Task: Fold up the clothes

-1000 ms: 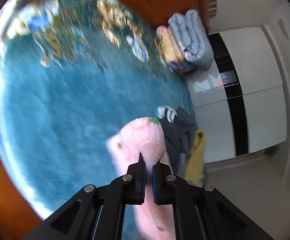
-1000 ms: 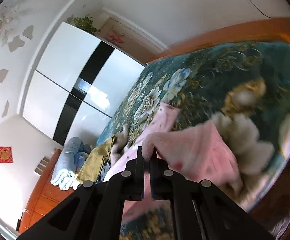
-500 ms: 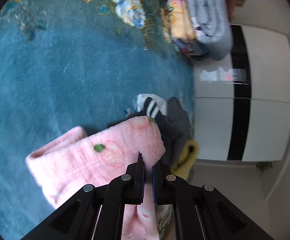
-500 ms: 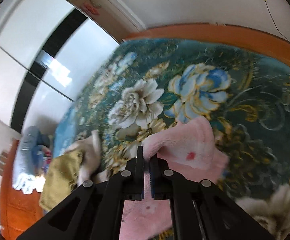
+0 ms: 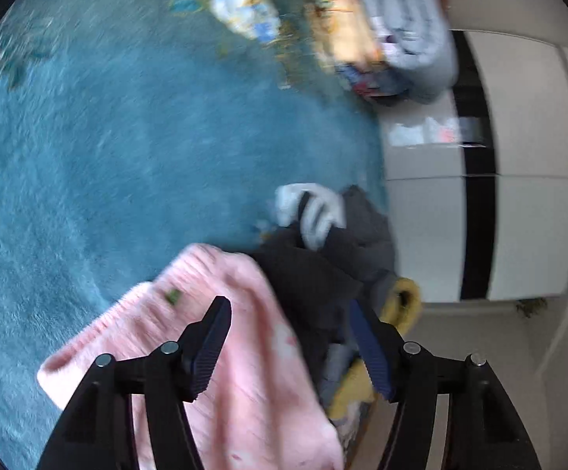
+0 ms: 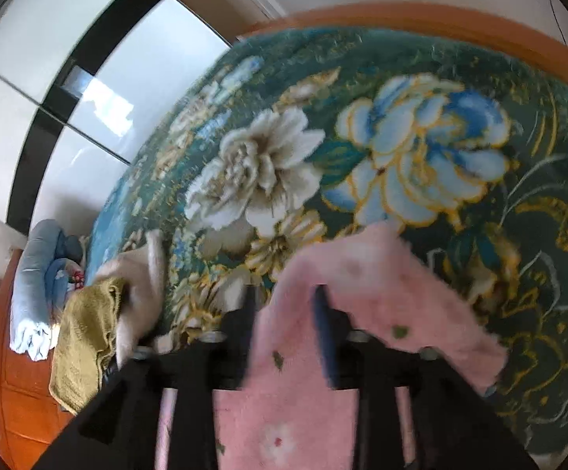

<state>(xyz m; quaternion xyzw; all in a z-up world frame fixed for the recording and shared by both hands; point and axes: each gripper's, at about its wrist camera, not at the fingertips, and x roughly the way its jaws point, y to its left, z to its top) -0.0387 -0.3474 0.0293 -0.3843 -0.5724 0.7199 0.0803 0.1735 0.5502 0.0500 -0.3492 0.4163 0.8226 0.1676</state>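
The pink garment [image 5: 241, 352] is laid on the floral blanket [image 6: 401, 125], presumably so a fold can settle. It lies beneath both grippers, gripped by neither: the left gripper [image 5: 290, 342] is spread wide, the right gripper [image 6: 284, 317] moderately. Other clothes [image 5: 323, 266] are piled just beside.

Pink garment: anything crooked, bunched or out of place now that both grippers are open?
Nothing looks damaged. The pink garment lies on the blanket with both grippers open, left and right. One oddity: its far edge sits against the unsorted dark clothes pile, possibly overlapping it; blur hides fold neatness.
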